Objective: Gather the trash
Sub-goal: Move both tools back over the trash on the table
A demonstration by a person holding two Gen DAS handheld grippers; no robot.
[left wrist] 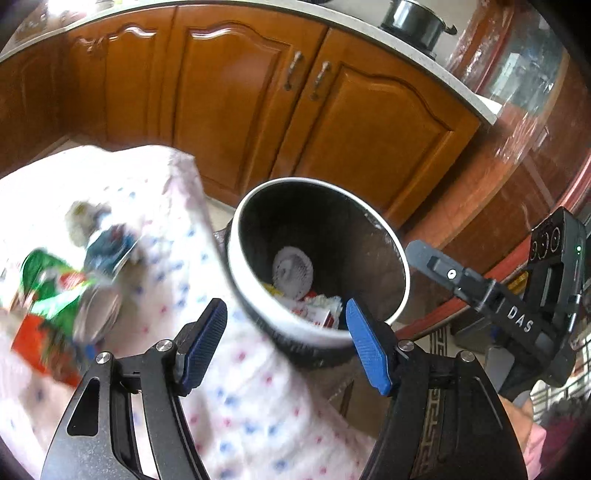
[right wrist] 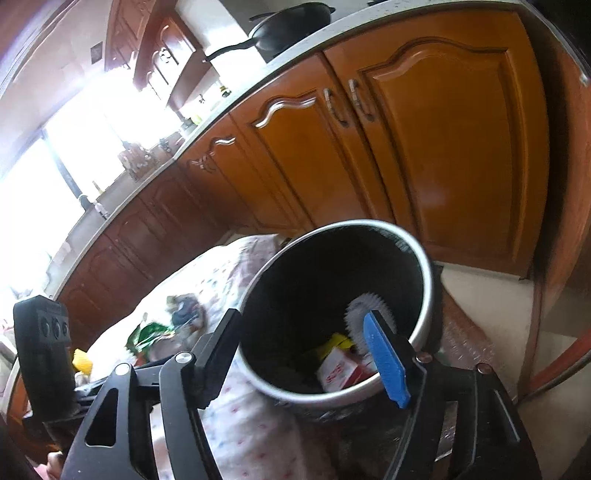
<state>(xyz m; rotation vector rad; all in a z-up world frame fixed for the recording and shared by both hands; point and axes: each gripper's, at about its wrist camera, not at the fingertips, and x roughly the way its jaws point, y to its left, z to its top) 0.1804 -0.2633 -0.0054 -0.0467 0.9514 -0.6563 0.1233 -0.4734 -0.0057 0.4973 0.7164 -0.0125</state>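
A round trash bin [left wrist: 391, 240] with a white rim and dark inside stands on the floor beside a table with a dotted white cloth [left wrist: 236, 398]. The bin holds a white ridged paper cup [left wrist: 293, 271], a red and white packet [right wrist: 338, 373] and a yellow scrap. My left gripper [left wrist: 286, 345] is open and empty above the bin's near rim. My right gripper [right wrist: 301, 356] is open and empty above the bin [right wrist: 424, 314]. A green wrapper [left wrist: 48, 288], a blue wrapper [left wrist: 109, 251] and a red packet lie blurred on the cloth at left.
Wooden kitchen cabinets [left wrist: 258, 96] with a pale countertop stand behind the bin. A pot [left wrist: 417, 22] sits on the counter and a black pan [right wrist: 291, 22] too. The right gripper's body [left wrist: 535, 310] shows at the right of the left wrist view.
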